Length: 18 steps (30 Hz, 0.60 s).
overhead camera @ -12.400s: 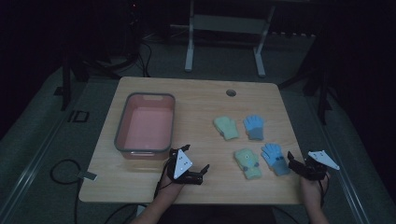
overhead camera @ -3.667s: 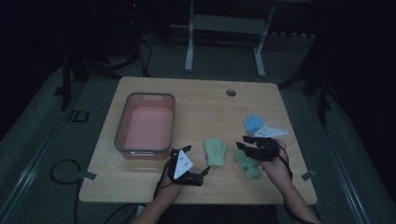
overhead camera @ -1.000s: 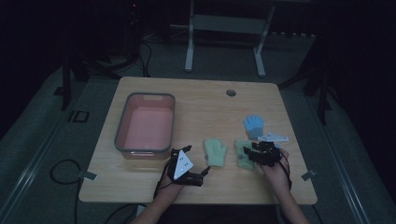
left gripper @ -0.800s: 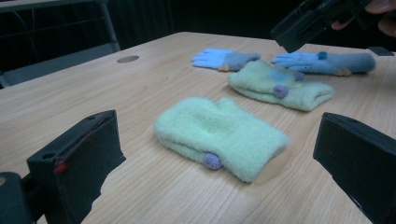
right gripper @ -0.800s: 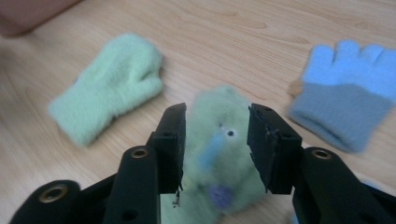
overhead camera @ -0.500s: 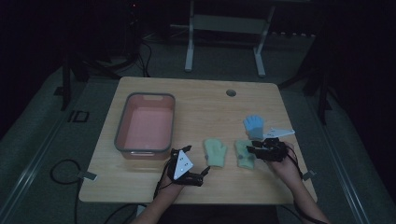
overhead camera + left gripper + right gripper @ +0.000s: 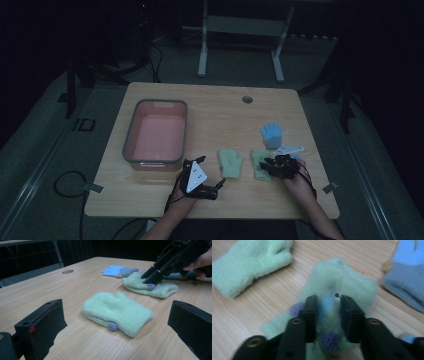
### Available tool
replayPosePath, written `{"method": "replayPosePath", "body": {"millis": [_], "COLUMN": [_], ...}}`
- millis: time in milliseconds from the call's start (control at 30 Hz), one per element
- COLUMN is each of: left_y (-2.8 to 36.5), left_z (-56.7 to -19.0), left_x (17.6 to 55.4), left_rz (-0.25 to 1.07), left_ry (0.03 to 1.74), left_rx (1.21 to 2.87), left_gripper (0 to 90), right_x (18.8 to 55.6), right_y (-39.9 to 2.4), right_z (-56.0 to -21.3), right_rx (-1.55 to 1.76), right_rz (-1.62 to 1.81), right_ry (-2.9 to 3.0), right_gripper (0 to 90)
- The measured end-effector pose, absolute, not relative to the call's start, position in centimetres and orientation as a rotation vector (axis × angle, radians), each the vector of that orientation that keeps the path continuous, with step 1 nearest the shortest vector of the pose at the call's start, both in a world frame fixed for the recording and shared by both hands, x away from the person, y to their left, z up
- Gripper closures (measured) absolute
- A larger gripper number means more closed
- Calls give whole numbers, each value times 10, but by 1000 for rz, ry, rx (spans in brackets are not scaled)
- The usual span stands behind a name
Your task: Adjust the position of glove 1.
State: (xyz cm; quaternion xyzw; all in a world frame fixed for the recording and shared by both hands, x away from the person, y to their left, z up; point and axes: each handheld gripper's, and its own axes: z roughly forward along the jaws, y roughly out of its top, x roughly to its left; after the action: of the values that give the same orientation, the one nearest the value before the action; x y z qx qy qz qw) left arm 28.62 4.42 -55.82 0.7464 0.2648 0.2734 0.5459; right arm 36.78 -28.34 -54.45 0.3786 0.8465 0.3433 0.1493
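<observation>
Two green gloves on a table; right gripper (image 7: 328, 312) has just been closing, pinching one green glove (image 7: 342, 282), left gripper (image 7: 120, 322) open

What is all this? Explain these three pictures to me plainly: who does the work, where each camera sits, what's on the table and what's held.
No machine works here: a person holds a two-jaw hand tool in each hand. The wide picture comes from a camera above the wooden table. The other two come from cameras riding on the tools, looking along their black jaws. On the table are a pink tub, two green mittens and a blue glove. The left tool rests near the tub's corner, jaws open and empty, facing the nearer green mitten. The right tool has just been closing its jaws and now pinches the fabric of the other green mitten, beside the blue glove.
</observation>
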Motion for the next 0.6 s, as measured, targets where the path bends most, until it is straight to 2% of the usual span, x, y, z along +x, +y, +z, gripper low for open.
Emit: {"method": "replayPosePath", "body": {"millis": [67,100,167,433,600], "left_y": [44,44,44,45,45], "left_z": [-558,-558,-558,-558,-558], "left_x": [286,287,287,287,287], "left_rz": [647,646,647,647,647], "left_ry": [631,633,634,637,637], "left_rx": [1768,1768,1768,1764,1764], "left_gripper": [6,6,6,6,6], "right_x": [367,366,365,361,356], "right_y": [-283,-281,-279,-274,-274], "right_z": [-545,-545,-544,-539,-517], "right_rx": [1088,1099,1106,1139,1148], "right_rz": [984,970,956,926,949], "right_ry": [2427,2416,2410,2373,2314], "right_gripper": [753,800,818,845,846]}}
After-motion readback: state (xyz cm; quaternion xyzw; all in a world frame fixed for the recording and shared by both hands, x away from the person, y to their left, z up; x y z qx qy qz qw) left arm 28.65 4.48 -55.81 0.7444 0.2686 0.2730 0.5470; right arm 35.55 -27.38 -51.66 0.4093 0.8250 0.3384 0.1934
